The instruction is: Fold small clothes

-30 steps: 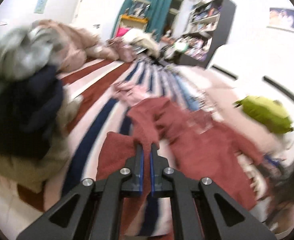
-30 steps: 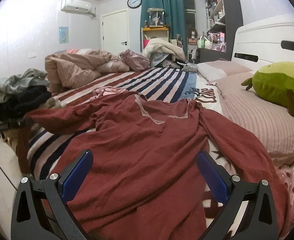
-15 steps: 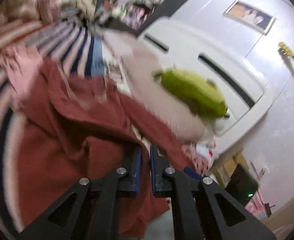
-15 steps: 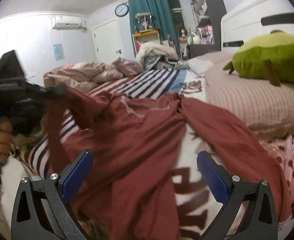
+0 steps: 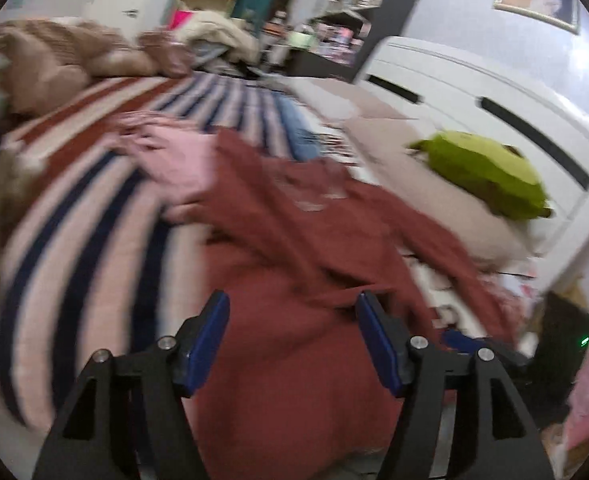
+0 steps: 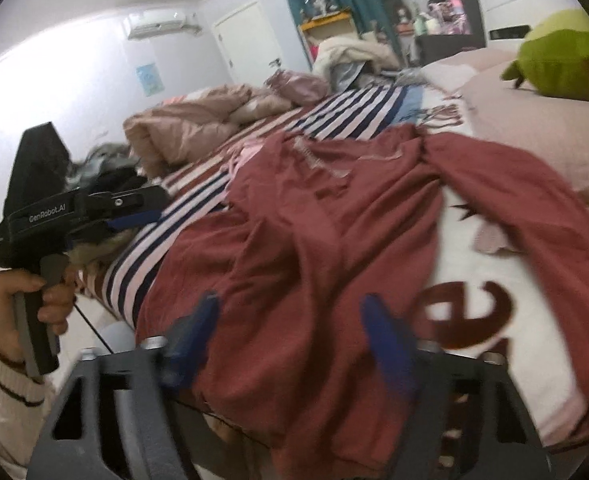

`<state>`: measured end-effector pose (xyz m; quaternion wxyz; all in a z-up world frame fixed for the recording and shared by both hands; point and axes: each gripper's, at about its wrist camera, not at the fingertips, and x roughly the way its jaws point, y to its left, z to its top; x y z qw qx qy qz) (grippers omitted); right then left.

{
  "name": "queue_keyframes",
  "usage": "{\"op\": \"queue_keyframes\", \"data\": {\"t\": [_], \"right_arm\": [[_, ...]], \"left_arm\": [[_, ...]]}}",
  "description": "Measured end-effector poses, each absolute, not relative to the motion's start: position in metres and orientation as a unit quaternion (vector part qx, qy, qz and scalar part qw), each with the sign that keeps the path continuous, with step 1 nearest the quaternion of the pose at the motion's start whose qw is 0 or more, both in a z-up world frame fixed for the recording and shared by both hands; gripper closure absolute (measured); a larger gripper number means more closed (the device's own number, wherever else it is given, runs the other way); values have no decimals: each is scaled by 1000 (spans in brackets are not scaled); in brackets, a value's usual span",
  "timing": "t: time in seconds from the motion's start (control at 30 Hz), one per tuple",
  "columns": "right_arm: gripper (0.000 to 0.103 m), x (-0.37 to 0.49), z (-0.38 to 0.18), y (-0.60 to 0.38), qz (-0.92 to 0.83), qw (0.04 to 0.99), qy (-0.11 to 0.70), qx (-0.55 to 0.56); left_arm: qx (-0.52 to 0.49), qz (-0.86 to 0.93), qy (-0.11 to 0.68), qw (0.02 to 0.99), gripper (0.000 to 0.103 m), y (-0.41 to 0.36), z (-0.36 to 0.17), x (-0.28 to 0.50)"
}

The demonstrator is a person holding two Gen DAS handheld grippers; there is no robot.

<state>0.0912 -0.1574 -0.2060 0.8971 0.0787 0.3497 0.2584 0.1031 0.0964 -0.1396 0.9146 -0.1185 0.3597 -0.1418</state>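
Red garment (image 5: 294, 280) lies rumpled across the near part of the bed (image 5: 74, 208), its body bunched toward the near edge and one long sleeve (image 6: 534, 208) trailing toward the headboard side over the white printed sheet (image 6: 474, 280). Half a second ago the left gripper (image 5: 292, 332) was clamped on a fold of this cloth and lifting it; now its blue fingers (image 5: 208, 336) stand wide apart with nothing between them, and the fold has dropped back onto the heap. The right gripper (image 6: 290, 332) was spread wide before and now stands somewhat narrower, though still parted and empty, hovering over the garment's lower hem at the near edge of the bed. In the right wrist view the left gripper (image 6: 134, 210) is off the bed's left edge, held level in the person's left hand (image 6: 26, 304), apart from the cloth.

A pink garment (image 5: 174, 160) lies just beyond the red one, touching its far edge. Striped bedding shows bare to the left. A green plush toy (image 5: 482, 172) rests on the pillow (image 5: 434, 200) near the white headboard (image 5: 494, 92), well apart from the grippers. A crumpled quilt (image 6: 198, 124) sits at the far left corner.
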Motion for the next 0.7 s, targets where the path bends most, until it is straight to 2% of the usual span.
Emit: {"op": "queue_keyframes", "data": {"t": [0.1,0.13,0.17,0.2,0.23,0.43,0.57,0.63,0.7], "right_arm": [[52,107,-213,-144,225,904,359,55],[66,114,-214,-142,216,906,362,46],[87,124,-216,-136,201,908,367,22],[95,130,-217,-135,192,909,370,7],[98,134,-217,-133,181,909,374,-10],[101,159,-197,-157,138,914,380,-36],[101,178,-208,-174,101,904,409,-70],[99,179,-211,-182,99,897,427,-58],[90,166,-202,-189,109,903,414,-23]], "left_arm": [[-132,-115,368,913,41,123,-157,98],[-142,-116,369,911,41,129,-162,96],[-152,-120,369,909,41,134,-166,94],[-158,-125,368,908,41,137,-169,93],[-159,-128,366,908,41,136,-172,92],[-152,-151,359,908,41,135,-177,93],[-159,-159,362,905,41,134,-183,99],[-160,-165,362,904,41,133,-184,101],[-160,-168,359,904,41,133,-183,101]]}}
